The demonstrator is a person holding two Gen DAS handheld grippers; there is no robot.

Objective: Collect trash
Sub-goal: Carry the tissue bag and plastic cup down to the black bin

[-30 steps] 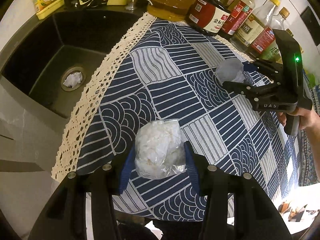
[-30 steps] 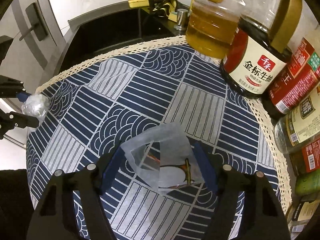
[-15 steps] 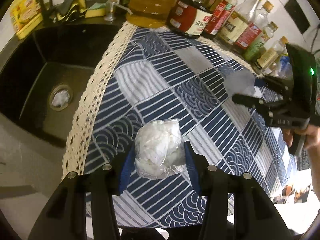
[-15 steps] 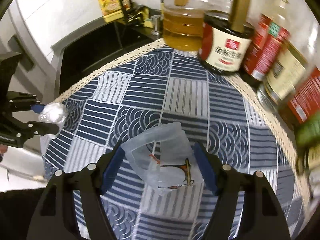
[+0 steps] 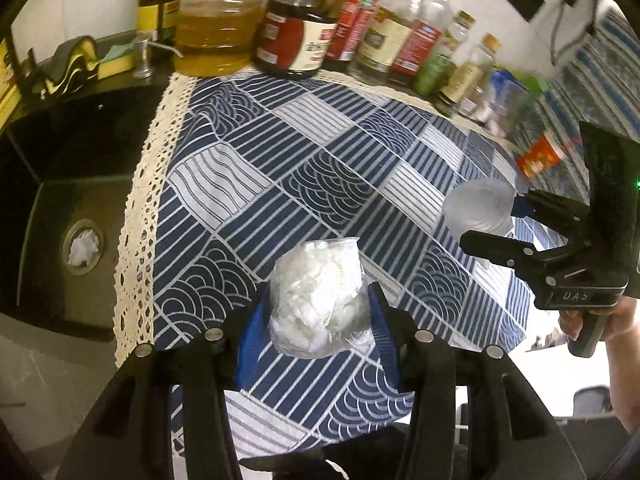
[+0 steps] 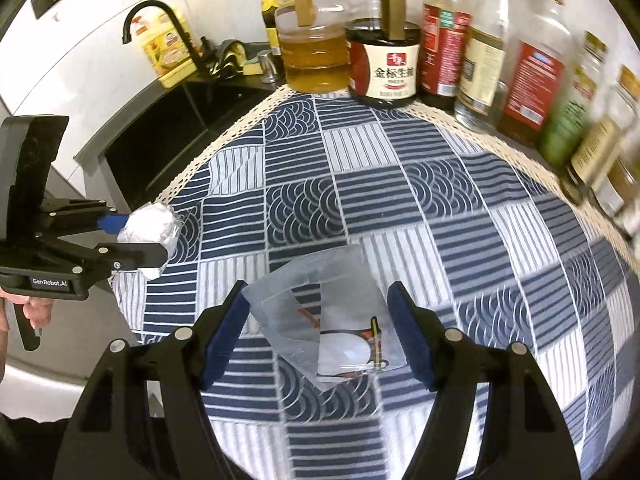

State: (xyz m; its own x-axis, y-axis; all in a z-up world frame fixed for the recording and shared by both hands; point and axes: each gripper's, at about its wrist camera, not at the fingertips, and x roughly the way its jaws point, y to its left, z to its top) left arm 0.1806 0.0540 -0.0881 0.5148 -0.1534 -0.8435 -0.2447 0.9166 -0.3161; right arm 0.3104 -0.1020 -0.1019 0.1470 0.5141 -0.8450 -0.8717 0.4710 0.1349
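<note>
My left gripper is shut on a clear bag stuffed with white crumpled paper, held above the blue patterned cloth near its front edge. The right wrist view shows the same bag in the left gripper at far left. My right gripper is shut on a limp translucent plastic wrapper with a penguin print. From the left wrist view that wrapper hangs in the right gripper at the right, over the cloth. A hand holds its handle.
A black sink lies left of the cloth, with a white wad in its drain. Oil and sauce bottles line the back edge. A black tap and sponges stand behind the sink.
Both wrists have rolled, so the bottles now run across the top. The right gripper has moved right and lifted with its wrapper. Both grips are unchanged.
</note>
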